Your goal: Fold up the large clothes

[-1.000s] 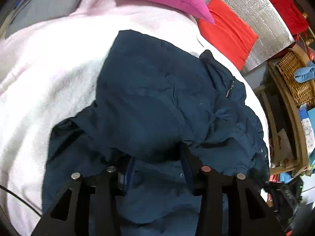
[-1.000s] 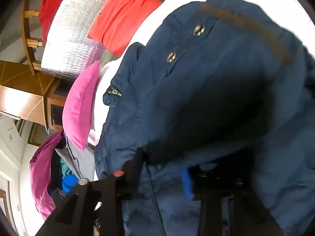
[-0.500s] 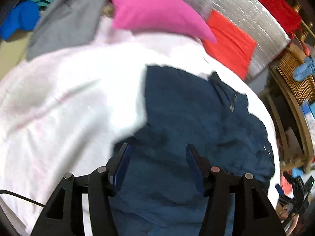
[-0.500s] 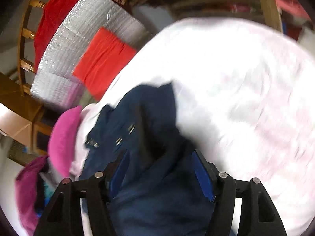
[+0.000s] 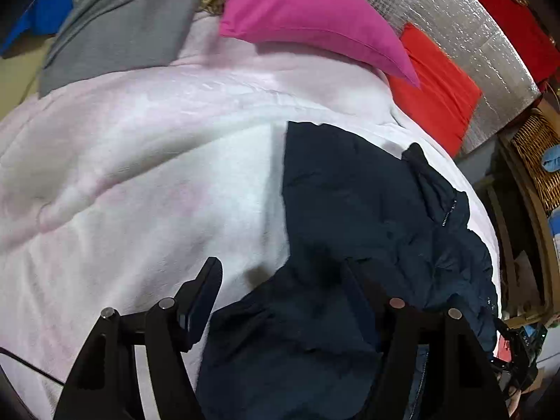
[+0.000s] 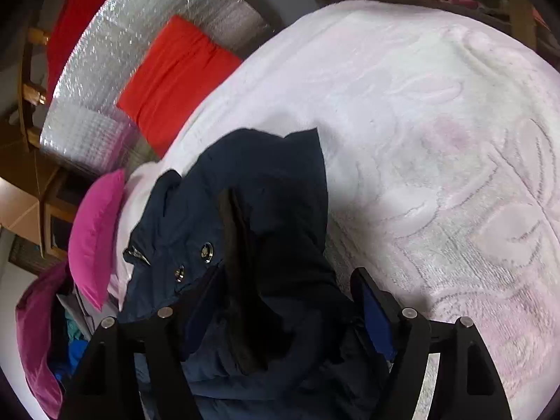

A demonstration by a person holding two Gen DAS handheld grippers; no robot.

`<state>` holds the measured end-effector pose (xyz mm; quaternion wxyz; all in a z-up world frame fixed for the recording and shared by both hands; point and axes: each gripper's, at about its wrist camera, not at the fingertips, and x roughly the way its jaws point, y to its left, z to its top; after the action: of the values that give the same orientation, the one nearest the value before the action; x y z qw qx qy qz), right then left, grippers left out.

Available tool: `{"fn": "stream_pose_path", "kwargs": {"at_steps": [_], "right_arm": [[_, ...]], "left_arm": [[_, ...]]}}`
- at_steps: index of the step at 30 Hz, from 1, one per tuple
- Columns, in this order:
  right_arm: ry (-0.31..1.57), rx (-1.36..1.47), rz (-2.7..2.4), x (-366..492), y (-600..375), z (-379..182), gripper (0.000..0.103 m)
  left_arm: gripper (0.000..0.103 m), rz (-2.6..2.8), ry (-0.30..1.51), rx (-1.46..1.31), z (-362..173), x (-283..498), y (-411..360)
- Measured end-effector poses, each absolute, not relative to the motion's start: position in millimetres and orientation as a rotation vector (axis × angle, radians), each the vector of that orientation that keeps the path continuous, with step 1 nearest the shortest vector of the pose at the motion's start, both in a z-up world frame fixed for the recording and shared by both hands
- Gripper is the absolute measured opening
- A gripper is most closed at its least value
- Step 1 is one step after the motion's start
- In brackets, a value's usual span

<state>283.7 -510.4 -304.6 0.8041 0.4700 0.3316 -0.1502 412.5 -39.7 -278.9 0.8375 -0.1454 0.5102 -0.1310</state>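
Note:
A navy blue jacket [image 5: 353, 210] lies bunched on a pale pink-white blanket [image 5: 140, 182]. In the left wrist view my left gripper [image 5: 283, 280] is open, held above the jacket's near edge, with nothing between its fingers. In the right wrist view the jacket [image 6: 266, 210] shows its snap buttons and a folded flap. My right gripper [image 6: 287, 287] is open above the jacket, and the blanket [image 6: 437, 140] spreads to the right.
A magenta pillow [image 5: 308, 17] and a red pillow [image 5: 434, 87] lie at the head of the bed against a silver foil panel [image 5: 472, 35]. A grey garment [image 5: 119, 24] lies at the far left. A wicker basket [image 5: 535, 154] and wooden shelving stand to the right.
Both grippers have opened and let go of the jacket, then lifted back from it. The jacket has dropped onto the blanket in a folded heap.

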Motion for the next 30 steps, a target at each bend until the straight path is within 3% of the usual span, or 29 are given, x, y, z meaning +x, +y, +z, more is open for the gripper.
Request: {"fn": "stream_pose_path", "kwargs": {"at_steps": [5, 8, 10, 14, 16, 19, 23, 25, 26, 27, 29, 30], "right_arm": [[0.734, 1.006, -0.309, 291, -507, -314, 0.078], [0.748, 0.944, -0.321, 295, -501, -313, 0.072], [0.754, 0.913, -0.313, 298, -497, -311, 0.058], [0.759, 0.83, -0.329, 302, -486, -301, 0.046], [0.755, 0.786, -0.34, 302, -481, -292, 0.038], [0.702, 0.757, -0.342, 298, -479, -276, 0.034], [0.645, 0.768, -0.354, 292, -480, -276, 0.032], [0.674, 0.791, -0.365, 293, -483, -288, 0.032], [0.679, 0.796, -0.363, 293, -483, -292, 0.033], [0.678, 0.803, -0.361, 292, -483, -293, 0.036], [0.688, 0.844, -0.369, 291, -485, -293, 0.048], [0.699, 0.874, -0.357, 292, -486, -293, 0.06]], "left_arm": [[0.075, -0.297, 1.116, -0.298, -291, 418, -50], [0.073, -0.333, 1.111, -0.284, -291, 416, -56], [0.056, -0.356, 1.103, -0.285, -291, 416, -60], [0.03, -0.351, 1.07, -0.252, -285, 415, -65], [0.023, -0.344, 1.046, -0.245, -279, 414, -65], [0.019, -0.347, 1.01, -0.261, -268, 412, -61], [0.019, -0.325, 1.03, -0.234, -271, 415, -60], [0.024, -0.3, 1.066, -0.197, -280, 419, -64], [0.032, -0.296, 1.08, -0.184, -282, 419, -66], [0.037, -0.278, 1.089, -0.167, -283, 419, -66], [0.058, -0.257, 1.087, -0.169, -282, 420, -64], [0.059, -0.254, 1.088, -0.189, -280, 421, -60]]}}
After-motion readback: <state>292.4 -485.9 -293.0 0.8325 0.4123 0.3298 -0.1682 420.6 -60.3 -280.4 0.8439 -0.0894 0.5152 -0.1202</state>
